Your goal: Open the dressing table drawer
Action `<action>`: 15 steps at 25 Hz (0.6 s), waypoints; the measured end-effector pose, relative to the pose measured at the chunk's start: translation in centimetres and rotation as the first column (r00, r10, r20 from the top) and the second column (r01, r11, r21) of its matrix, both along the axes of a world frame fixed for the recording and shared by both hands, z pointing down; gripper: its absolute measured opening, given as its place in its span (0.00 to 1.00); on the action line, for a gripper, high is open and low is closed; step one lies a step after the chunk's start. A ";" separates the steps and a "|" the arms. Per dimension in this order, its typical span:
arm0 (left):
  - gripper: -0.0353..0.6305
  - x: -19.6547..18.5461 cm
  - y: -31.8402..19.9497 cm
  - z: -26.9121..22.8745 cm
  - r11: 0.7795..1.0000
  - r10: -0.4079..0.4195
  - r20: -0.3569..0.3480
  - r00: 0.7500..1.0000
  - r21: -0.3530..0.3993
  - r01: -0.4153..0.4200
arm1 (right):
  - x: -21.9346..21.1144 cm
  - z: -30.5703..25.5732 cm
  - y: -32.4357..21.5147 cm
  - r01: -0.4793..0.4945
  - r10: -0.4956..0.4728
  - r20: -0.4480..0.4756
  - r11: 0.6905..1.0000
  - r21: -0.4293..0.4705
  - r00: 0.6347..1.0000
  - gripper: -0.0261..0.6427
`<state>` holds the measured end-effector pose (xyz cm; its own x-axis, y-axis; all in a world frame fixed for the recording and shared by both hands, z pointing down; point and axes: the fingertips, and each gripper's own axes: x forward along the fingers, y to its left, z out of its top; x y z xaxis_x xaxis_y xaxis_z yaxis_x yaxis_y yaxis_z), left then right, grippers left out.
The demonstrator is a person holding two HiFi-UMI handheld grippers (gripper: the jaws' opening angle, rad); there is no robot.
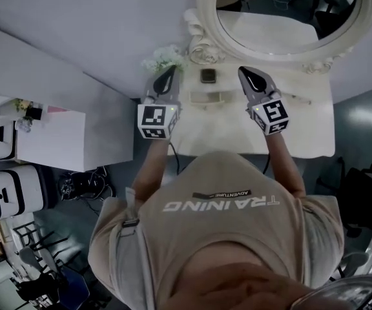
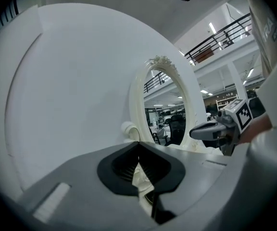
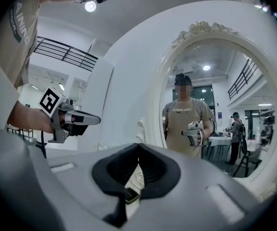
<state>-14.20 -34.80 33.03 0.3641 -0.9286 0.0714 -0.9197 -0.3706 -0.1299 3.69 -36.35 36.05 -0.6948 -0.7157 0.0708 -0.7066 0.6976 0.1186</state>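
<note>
drawer: not in any view. My read was that it sat under the near edge of the dressing table (image 1: 315,134), hidden by the tabletop and the person's torso. Couldn't tell whether it was open or closed.

On the tabletop, between the two tools: a shallow tray (image 1: 212,97), and just beyond it a small dark item (image 1: 208,75). White flowers (image 1: 163,58) sat at the far left corner, beside the oval mirror (image 1: 283,18) at the far edge.

left gripper (image 1: 170,71): clenched, jaws met, nothing between them. It was held level over the table's left edge, aimed at the wall beside the mirror frame.

right gripper (image 1: 246,73): also clenched and empty. It was level, right of the tray, aimed at the mirror, where the person's reflection showed.

Both were side by side, well above handle height, with the marker cubes facing the head camera. That looked like a neutral ready pose, not a reach, since neither was pointed at the table's front.

Judgement: the pull hadn't begun. One tool would need to drop below the tabletop's near edge and spread its jaws to take the handle.
</note>
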 end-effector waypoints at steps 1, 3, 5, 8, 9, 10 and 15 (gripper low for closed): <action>0.06 0.0 -0.1 -0.2 1.000 0.005 -0.004 1.000 0.004 -0.005 | 0.1 -0.1 0.0 -0.005 0.005 0.000 1.000 0.000 1.000 0.04; 0.06 0.0 -0.3 -0.4 1.000 0.009 -0.009 1.000 0.005 -0.009 | 0.2 -0.4 0.3 -0.006 0.006 0.000 1.000 0.002 1.000 0.04; 0.06 0.0 -0.4 -0.5 1.000 0.009 -0.011 1.000 0.002 -0.009 | 0.3 -0.6 0.7 -0.003 0.003 0.013 1.000 -0.009 1.000 0.04; 0.06 0.3 -0.4 -0.2 1.000 0.016 -0.008 1.000 -0.007 -0.016 | 0.9 -0.6 1.0 -0.010 0.011 0.012 1.000 -0.022 1.000 0.04; 0.06 0.4 -0.5 0.1 1.000 0.022 -0.009 1.000 -0.012 -0.022 | 1.0 -0.5 1.1 -0.011 0.011 0.002 1.000 -0.022 1.000 0.04; 0.06 0.5 -0.6 0.4 0.999 0.027 -0.010 1.000 -0.017 -0.027 | 1.1 -0.4 1.1 -0.012 0.012 -0.008 1.000 -0.020 1.000 0.04; 0.06 0.5 -1.9 1.0 0.999 0.045 -0.015 0.999 -0.011 -0.046 | 1.0 0.4 0.6 -0.001 0.000 -0.031 1.000 -0.024 1.000 0.04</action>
